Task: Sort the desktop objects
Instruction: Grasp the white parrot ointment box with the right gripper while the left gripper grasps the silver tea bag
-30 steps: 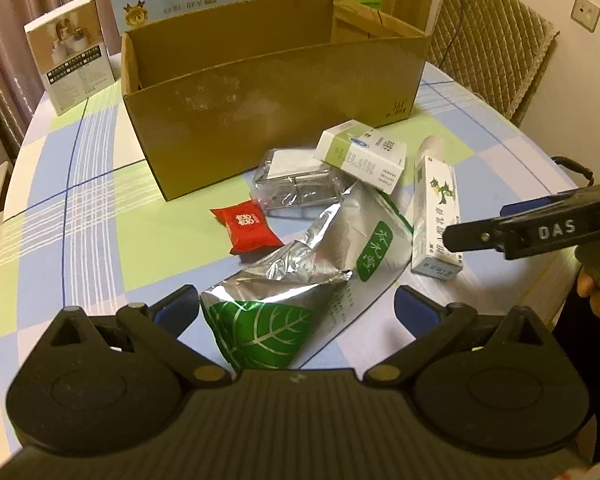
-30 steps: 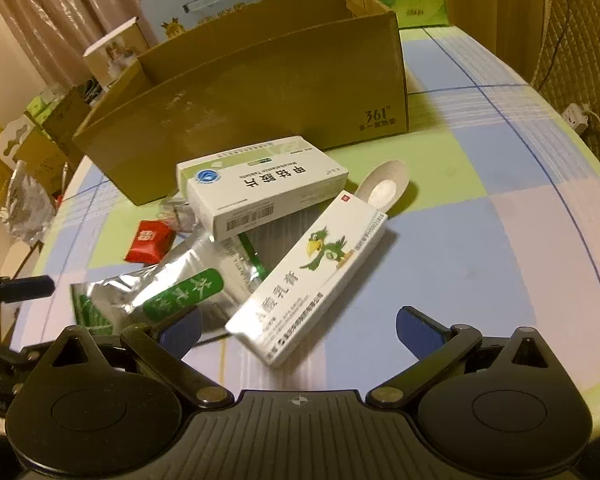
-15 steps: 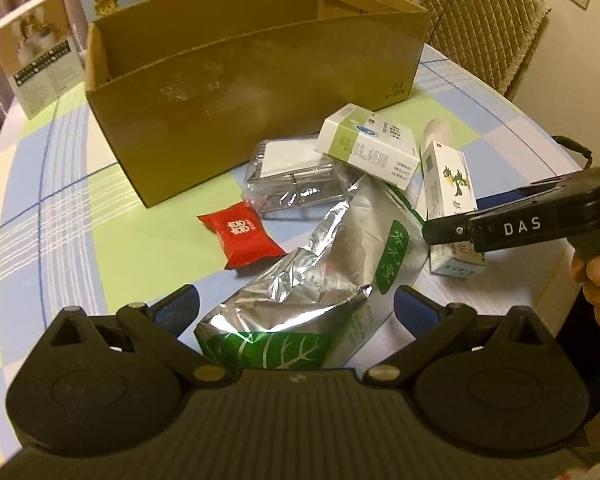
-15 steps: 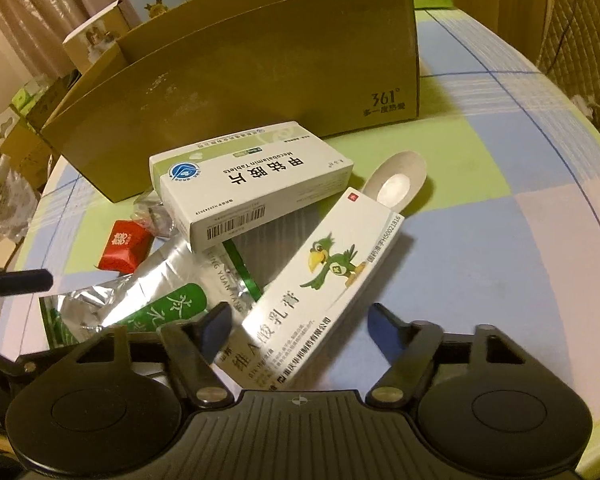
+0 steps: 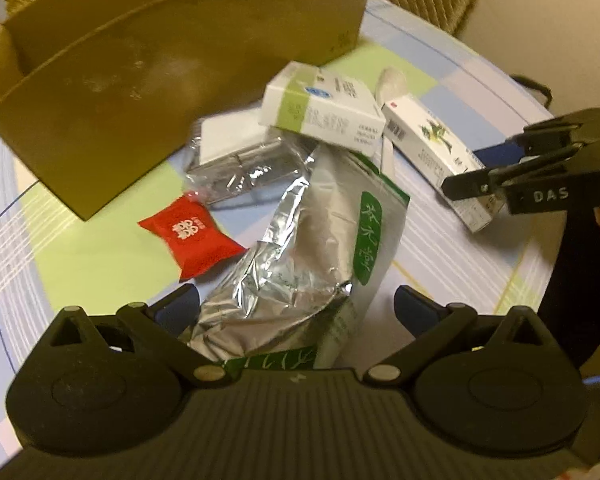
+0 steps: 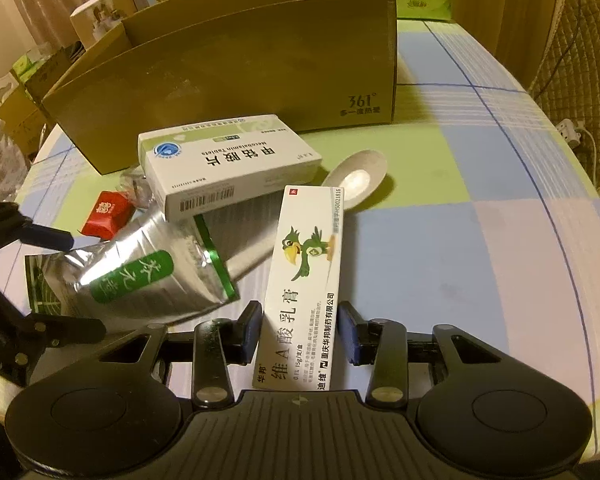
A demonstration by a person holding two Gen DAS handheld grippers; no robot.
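Observation:
My right gripper (image 6: 300,332) is closing on the near end of a long white ointment box with a green parrot (image 6: 308,264), and both pads touch its sides. My left gripper (image 5: 296,306) stands open over a crumpled silver foil pouch (image 5: 300,248), whose near end lies between the fingers untouched. A red sweet packet (image 5: 190,236) lies left of the pouch. A white and green tablet box (image 6: 228,164) rests tilted on the pile, with a white spoon (image 6: 356,178) to its right. Behind them stands an open cardboard box (image 6: 240,72).
A clear plastic pack (image 5: 240,160) lies under the tablet box, against the cardboard box. The round table has a checked cloth (image 6: 480,200) and drops off at the right, where a quilted chair (image 6: 572,60) stands. Cartons and tissue packs line the far side.
The right jaws have come in from wide apart onto the parrot box, which has turned into line with them. My left gripper has moved forward and down over the foil pouch.

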